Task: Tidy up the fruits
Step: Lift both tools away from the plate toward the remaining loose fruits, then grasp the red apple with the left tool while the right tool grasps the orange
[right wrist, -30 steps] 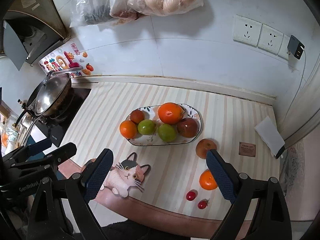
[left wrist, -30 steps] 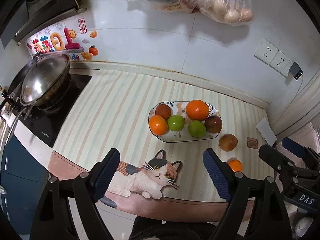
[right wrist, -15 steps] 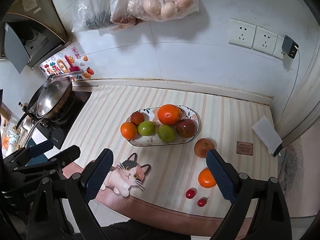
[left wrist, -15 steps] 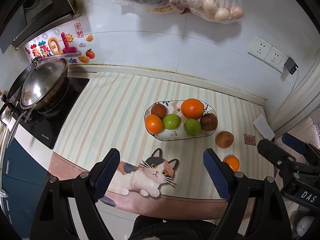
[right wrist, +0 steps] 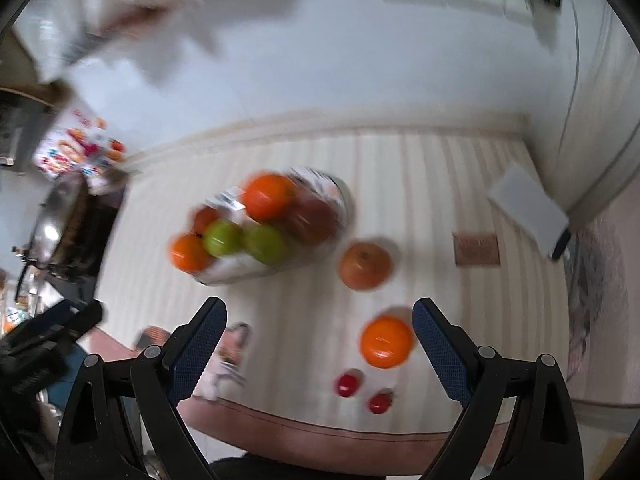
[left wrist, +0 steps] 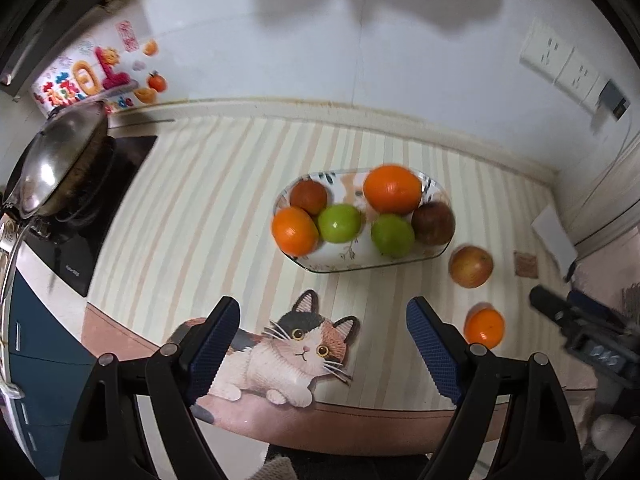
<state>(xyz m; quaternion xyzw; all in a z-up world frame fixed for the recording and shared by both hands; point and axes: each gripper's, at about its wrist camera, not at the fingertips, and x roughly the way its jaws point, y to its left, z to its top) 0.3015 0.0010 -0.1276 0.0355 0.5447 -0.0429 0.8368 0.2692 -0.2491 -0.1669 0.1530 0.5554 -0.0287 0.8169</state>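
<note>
A: What has shifted since the earlier frames?

B: Both grippers have been lowered toward the striped counter mat (left wrist: 208, 208); the fruit is seen larger, and the right view is blurred.

A: How are the jaws set?

B: The left gripper (left wrist: 323, 340) is held wide and empty above the printed cat picture (left wrist: 292, 354). The right gripper (right wrist: 319, 344) is likewise spread wide with nothing gripped.

A: And the fruit?

B: Nearest, two small red cherry tomatoes (right wrist: 362, 392); just beyond, a small loose orange (right wrist: 386, 342) beside the right finger; farther, a reddish-brown round fruit (right wrist: 364, 266); farthest, the patterned oval plate (left wrist: 434, 254) already filled.

A: The step?

B: An approach is judged under way; the loose orange should be centred between the right jaws before closing.
</note>
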